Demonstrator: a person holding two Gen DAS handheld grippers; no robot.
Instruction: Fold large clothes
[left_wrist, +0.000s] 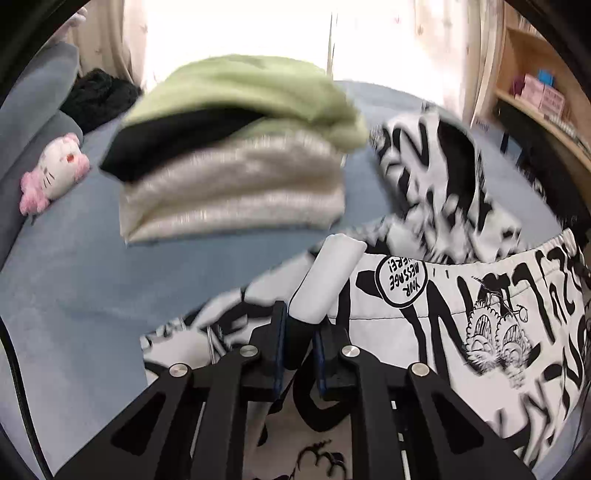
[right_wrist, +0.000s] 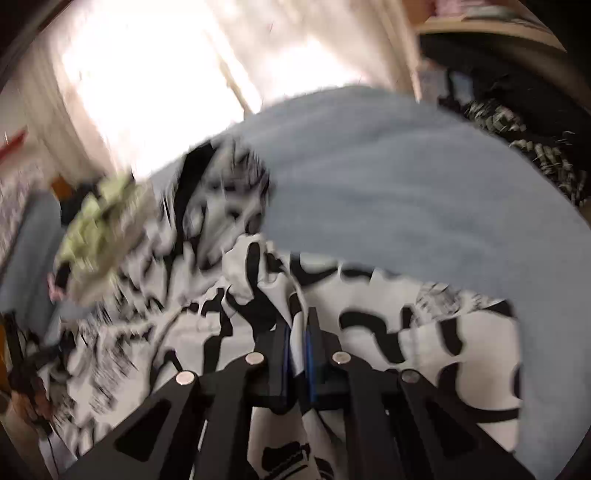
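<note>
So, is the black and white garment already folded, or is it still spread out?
Not folded yet. The black and white garment lies loose and crumpled on the blue bed, beside the stack of folded clothes.

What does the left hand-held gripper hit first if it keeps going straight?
Probably the printed garment that the left hand-held gripper already pinches; beyond it, bare blue bedspread, then perhaps the folded stack. Depth unclear.

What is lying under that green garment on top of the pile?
Under the green garment lies a black one, then a folded beige one, on the blue bedding. Anything deeper inside the stack is covered.
</note>
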